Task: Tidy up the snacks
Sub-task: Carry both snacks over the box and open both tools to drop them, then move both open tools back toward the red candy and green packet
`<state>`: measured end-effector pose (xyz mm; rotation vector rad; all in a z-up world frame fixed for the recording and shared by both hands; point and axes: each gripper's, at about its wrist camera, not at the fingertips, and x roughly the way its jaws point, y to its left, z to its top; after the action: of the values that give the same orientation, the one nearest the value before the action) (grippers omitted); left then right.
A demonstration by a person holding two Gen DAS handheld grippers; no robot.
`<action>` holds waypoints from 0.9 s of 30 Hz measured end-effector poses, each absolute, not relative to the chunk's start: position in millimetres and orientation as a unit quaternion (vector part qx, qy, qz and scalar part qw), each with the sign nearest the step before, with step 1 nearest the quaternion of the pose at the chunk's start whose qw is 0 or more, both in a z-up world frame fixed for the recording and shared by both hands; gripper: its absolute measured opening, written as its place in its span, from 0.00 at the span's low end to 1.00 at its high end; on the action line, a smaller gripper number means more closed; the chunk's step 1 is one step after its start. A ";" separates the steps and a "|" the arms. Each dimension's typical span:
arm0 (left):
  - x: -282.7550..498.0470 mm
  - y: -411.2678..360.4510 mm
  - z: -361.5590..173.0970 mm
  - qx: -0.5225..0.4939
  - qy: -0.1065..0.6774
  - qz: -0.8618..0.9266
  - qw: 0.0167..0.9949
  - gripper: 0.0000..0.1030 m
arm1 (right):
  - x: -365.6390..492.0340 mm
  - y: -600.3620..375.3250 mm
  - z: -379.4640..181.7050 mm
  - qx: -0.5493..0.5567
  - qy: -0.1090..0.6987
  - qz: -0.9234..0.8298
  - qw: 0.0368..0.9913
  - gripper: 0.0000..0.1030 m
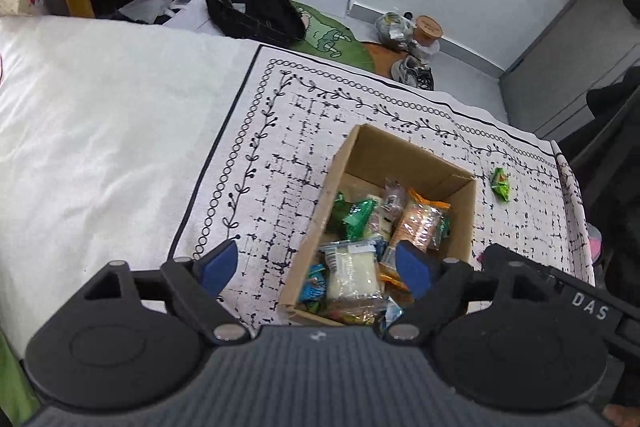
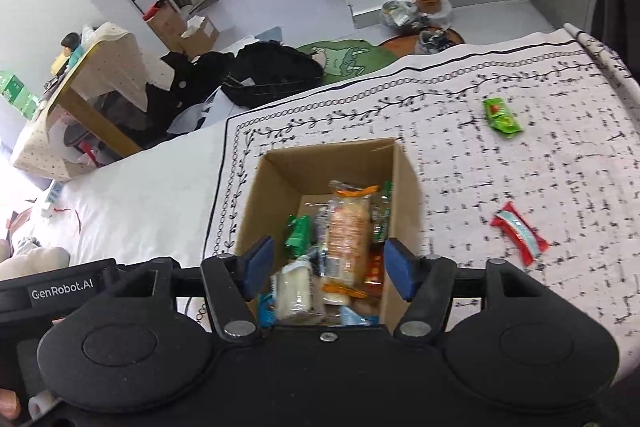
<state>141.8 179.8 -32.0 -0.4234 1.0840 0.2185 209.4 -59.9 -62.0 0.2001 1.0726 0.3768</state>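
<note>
Spread apart and empty, the left gripper (image 1: pixel 316 263) and right gripper (image 2: pixel 326 263) are held over the cardboard box (image 2: pixel 276 167) of snacks; a green packet (image 2: pixel 502 117) and what seems a red packet (image 2: pixel 520 233) are left on the patterned cloth (image 2: pixel 560 167) toward its right edge.

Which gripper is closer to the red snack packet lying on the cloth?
Right. The right gripper hovers over the box, with the red packet just to its right; the left gripper sits farther left.

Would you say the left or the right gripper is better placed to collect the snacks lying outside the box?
Probably the right gripper: open, with the red packet and green packet on its side of the box.
</note>
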 end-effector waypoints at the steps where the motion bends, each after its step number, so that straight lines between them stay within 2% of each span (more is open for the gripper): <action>1: 142.3 175.7 -31.3 -0.194 0.511 0.100 0.832 0.89 | 208.6 -64.1 -60.2 0.096 0.504 0.175 0.840 0.65; 9: 145.0 144.1 -27.6 -0.159 0.506 0.090 0.843 1.00 | 205.2 -100.1 -50.8 0.102 0.485 0.154 0.855 0.78; 19: 150.0 108.3 -24.4 -0.131 0.504 0.075 0.851 1.00 | 200.7 -136.7 -46.9 0.097 0.468 0.139 0.867 0.96; 27: 156.1 80.6 -25.7 -0.125 0.505 0.063 0.852 1.00 | 200.8 -174.4 -53.3 0.106 0.458 0.120 0.874 1.00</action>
<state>156.1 80.6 -25.7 -0.2623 1.0635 0.1320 200.8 -174.4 -53.3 0.2222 0.9566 0.2505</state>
